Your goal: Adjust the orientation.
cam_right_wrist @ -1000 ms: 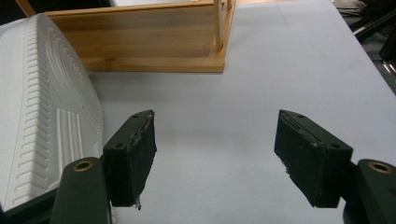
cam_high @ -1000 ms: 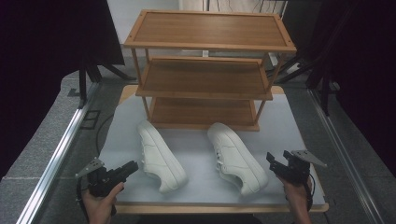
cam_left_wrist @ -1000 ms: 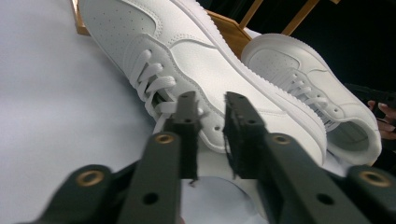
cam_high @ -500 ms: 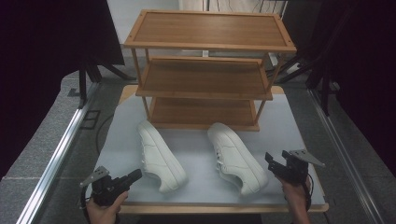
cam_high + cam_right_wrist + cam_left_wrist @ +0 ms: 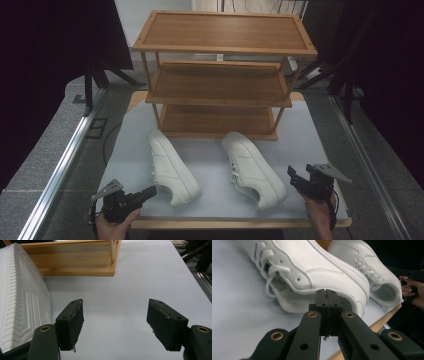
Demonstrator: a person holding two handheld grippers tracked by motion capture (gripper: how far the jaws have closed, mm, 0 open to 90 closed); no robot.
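**A:** How many things sit on the bench?

**B:** Two white sneakers and one wooden rack with three shelves, standing at the bench's twelve o'clock side. The left sneaker lies just in front of the rack's left end, its heel toward six o'clock. The right sneaker lies near it, apart, at about its three o'clock, angled the same way.

**A:** And the grippers?

**B:** Two, one in each hand, at the six o'clock edge. The left gripper has just been closing; its jaws now meet with nothing between them, tips just short of the left sneaker's heel. The right gripper has its jaws spread wide and empty, close beside the right sneaker's heel, over bare bench.
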